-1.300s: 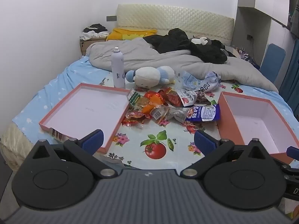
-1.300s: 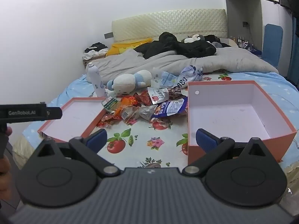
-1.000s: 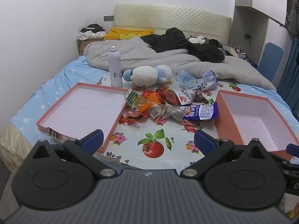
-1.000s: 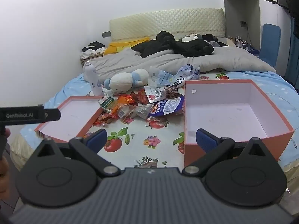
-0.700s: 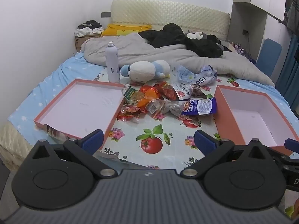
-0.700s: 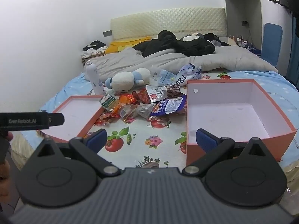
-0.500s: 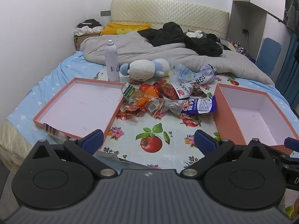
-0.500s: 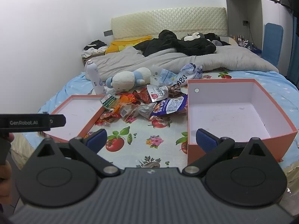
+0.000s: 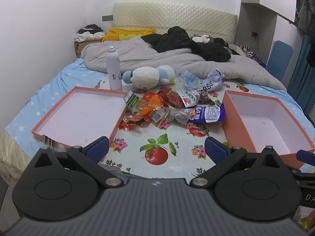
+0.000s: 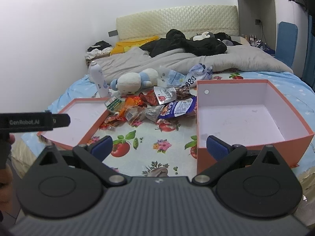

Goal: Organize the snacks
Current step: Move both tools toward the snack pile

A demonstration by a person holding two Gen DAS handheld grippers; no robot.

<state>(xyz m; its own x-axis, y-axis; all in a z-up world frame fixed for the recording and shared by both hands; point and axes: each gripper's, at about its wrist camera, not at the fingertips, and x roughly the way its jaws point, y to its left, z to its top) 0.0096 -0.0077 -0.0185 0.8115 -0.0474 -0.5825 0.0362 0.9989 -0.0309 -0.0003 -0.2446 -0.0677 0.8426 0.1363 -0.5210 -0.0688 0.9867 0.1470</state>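
Observation:
A pile of snack packets (image 9: 169,108) (image 10: 149,106) lies on the fruit-print cloth between two orange boxes. The shallow lid (image 9: 78,114) (image 10: 78,116) sits left of the pile, the deep box (image 9: 271,122) (image 10: 246,118) to its right. Both are empty inside. A blue snack bag (image 9: 206,114) (image 10: 177,107) lies at the pile's right edge. My left gripper (image 9: 156,147) hangs open before the cloth's near edge, holding nothing. My right gripper (image 10: 159,144) is open too, with its right finger in front of the deep box's near-left corner.
A white spray bottle (image 9: 113,68) and a plush toy (image 9: 151,76) stand behind the pile. Crumpled blue-white bags (image 9: 202,80) lie beside the plush. A grey duvet (image 9: 177,59) and dark clothes fill the far bed. The left gripper's body (image 10: 33,122) shows at left in the right wrist view.
Both cameras have shifted slightly, so the bed and boxes sit a little lower and nearer in view. Both grippers stay open and nothing on the bed has moved.

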